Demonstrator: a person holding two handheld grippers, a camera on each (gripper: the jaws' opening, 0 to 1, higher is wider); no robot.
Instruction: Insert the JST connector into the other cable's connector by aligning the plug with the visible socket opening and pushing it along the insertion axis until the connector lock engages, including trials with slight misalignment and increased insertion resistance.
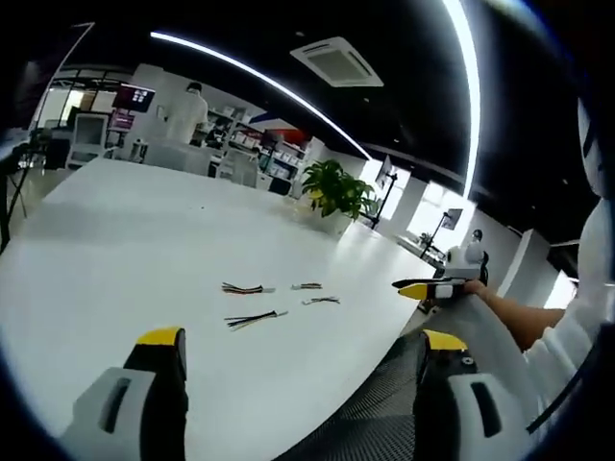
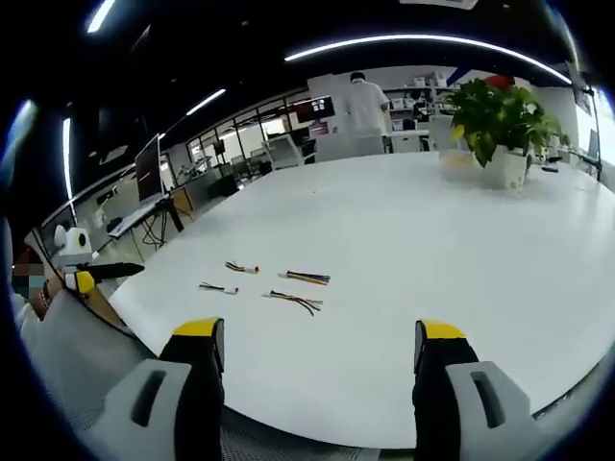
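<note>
Several short JST cables lie on the white table (image 1: 144, 250). In the left gripper view I see one bundle (image 1: 245, 288), a second bundle (image 1: 255, 319), a small cable (image 1: 307, 286) and another small cable (image 1: 322, 301). The right gripper view has them as a cable (image 2: 307, 278), a splayed bundle (image 2: 296, 302), a short cable (image 2: 242, 268) and another short cable (image 2: 219, 288). My left gripper (image 1: 303, 338) is open, held back from the cables near the table edge. My right gripper (image 2: 320, 331) is open too, with nothing between its fingers. The other gripper (image 1: 432, 286) shows at the right, a sleeve behind it.
A potted plant (image 2: 495, 120) stands on the far side of the table (image 2: 432, 250). A person in white (image 2: 363, 104) stands among desks and monitors in the background. A mesh chair (image 1: 375, 413) sits at the table's near edge.
</note>
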